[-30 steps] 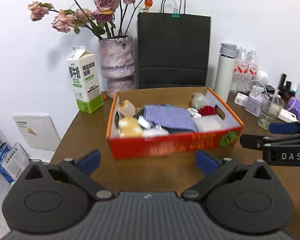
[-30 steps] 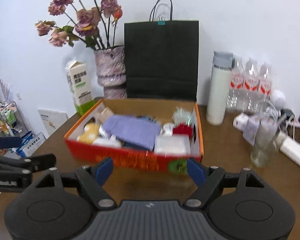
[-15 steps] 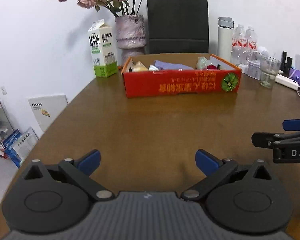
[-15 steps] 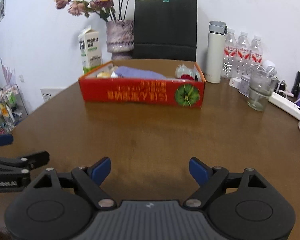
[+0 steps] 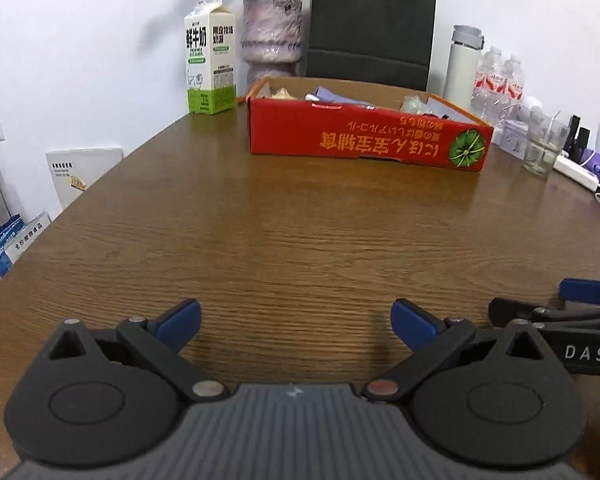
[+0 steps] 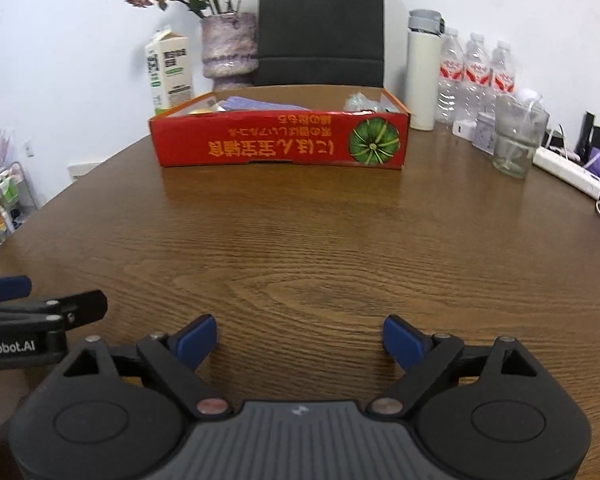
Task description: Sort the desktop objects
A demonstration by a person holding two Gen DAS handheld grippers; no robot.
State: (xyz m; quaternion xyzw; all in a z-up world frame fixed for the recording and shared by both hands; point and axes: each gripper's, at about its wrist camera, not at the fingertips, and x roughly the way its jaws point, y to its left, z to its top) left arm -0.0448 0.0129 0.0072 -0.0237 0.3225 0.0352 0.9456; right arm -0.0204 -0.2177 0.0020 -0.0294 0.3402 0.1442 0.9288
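Note:
A red cardboard box (image 5: 364, 140) with a green pumpkin print stands at the far side of the brown wooden table (image 5: 300, 240); it also shows in the right wrist view (image 6: 280, 142). Only the tops of the things inside show: a purple cloth (image 5: 336, 96) and some small items. My left gripper (image 5: 296, 326) is open and empty, low over the table's near part. My right gripper (image 6: 300, 340) is open and empty, beside it on the right. Each gripper shows at the edge of the other's view.
A milk carton (image 5: 210, 56), a vase of dried roses (image 5: 272, 34) and a black paper bag (image 5: 370, 24) stand behind the box. A white flask (image 6: 422, 72), water bottles (image 6: 476, 76), a glass (image 6: 516, 140) and a power strip (image 6: 568, 172) stand at the right.
Both grippers have pulled back from over the box and dropped low near the table's front. The box now looks far away and is seen from the side. Both stay open and empty.

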